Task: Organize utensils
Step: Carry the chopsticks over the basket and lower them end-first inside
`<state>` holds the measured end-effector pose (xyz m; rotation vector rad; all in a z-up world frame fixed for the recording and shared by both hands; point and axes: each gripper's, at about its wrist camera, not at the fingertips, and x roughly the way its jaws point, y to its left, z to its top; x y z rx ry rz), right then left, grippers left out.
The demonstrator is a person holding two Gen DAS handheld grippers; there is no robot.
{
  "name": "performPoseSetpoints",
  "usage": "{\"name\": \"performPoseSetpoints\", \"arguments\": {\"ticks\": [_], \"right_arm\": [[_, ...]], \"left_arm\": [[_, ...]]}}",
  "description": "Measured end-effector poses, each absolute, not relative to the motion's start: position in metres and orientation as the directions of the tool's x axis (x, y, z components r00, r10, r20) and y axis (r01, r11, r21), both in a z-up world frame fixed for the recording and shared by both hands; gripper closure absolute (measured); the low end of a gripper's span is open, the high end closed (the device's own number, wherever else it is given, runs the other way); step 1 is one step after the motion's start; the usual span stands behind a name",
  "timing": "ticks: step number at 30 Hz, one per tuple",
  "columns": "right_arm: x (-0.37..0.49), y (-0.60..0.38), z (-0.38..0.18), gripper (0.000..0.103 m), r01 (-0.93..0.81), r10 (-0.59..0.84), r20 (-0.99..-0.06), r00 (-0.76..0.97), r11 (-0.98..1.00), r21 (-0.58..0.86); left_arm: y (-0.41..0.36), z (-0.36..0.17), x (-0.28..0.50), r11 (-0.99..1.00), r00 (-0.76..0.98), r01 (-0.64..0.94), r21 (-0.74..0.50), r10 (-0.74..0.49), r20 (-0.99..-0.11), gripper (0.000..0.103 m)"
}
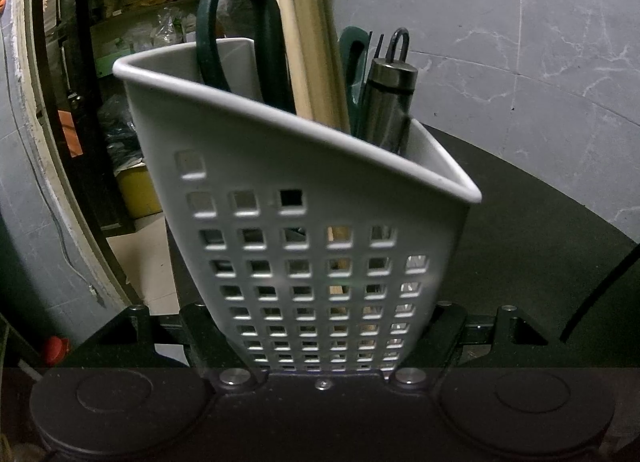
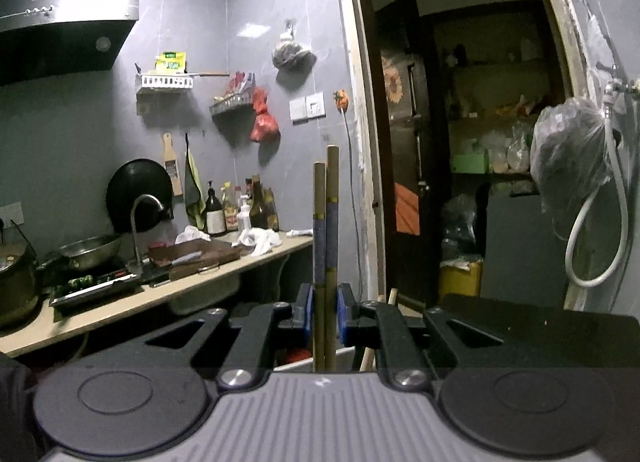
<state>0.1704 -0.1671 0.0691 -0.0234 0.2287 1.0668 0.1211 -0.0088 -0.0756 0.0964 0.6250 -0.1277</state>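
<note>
A white perforated utensil holder (image 1: 320, 230) filled the left wrist view, clamped at its base by the left claw (image 1: 324, 342) and tilted to the right. Inside stood green-handled scissors (image 1: 240, 34), pale wooden chopsticks (image 1: 308, 42) and a steel tool with a wire loop (image 1: 390, 102). In the right wrist view, the right claw (image 2: 323, 314) was closed on a pair of blue-banded chopsticks (image 2: 326, 230), held upright against a dim kitchen with a cluttered bench (image 2: 168, 286) on the far left. To do this well, the pair probably needed lowering tips-first into the holder's open gap, with the holder kept steady and the grip eased only once they were seated.
</note>
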Motion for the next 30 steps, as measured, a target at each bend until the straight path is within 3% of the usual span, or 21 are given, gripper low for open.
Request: {"name": "performPoseSetpoints", "arguments": {"ticks": [16,30], "right_arm": [[0.169,-0.157,0.042,0.089,-0.849,0.825,-0.298,0.481,0.522,0.075],[0.169,-0.154,0.026,0.088,-0.828,0.794,-0.323,0.515,0.558,0.053]], "left_arm": [[-0.005,-0.076,0.122,0.985,0.803,0.163,0.051,-0.103,-0.587,0.027],[-0.002,-0.076,0.123,0.984,0.801,0.172,0.051,-0.11,-0.588,0.027]]}}
